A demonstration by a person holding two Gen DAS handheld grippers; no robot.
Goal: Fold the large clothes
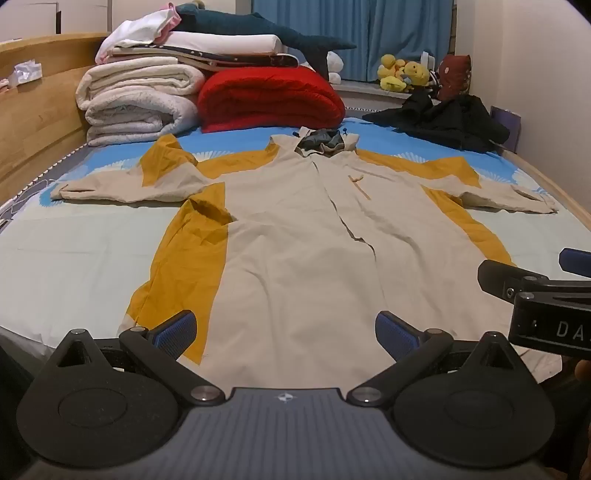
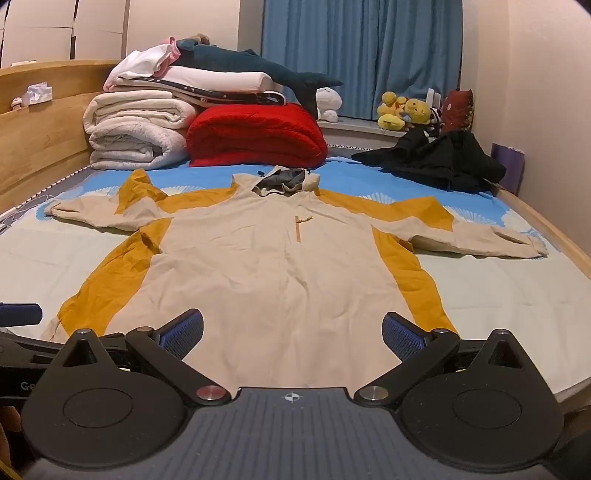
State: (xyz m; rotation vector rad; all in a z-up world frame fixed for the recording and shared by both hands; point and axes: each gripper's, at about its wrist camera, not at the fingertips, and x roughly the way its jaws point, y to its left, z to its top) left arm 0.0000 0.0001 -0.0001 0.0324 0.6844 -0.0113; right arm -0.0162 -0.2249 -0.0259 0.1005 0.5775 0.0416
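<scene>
A large beige jacket (image 1: 295, 258) (image 2: 266, 273) with mustard-yellow panels and a grey-lined hood lies flat, front up, on the bed with both sleeves spread out sideways. Its hem is nearest to me. My left gripper (image 1: 286, 332) hovers open above the hem, nothing between its blue pads (image 1: 177, 332). My right gripper (image 2: 293, 334) is also open over the hem, a bit further right, and empty. The right gripper (image 1: 535, 288) shows at the right edge of the left wrist view; the left gripper (image 2: 20, 314) shows at the left edge of the right wrist view.
Rolled white blankets (image 1: 136, 99), a red blanket (image 1: 269, 96) and a plush shark (image 1: 266, 33) are stacked at the bed's far end. A black garment (image 1: 443, 122) lies at the far right. A wooden bed frame (image 1: 37, 122) runs along the left, a wall along the right.
</scene>
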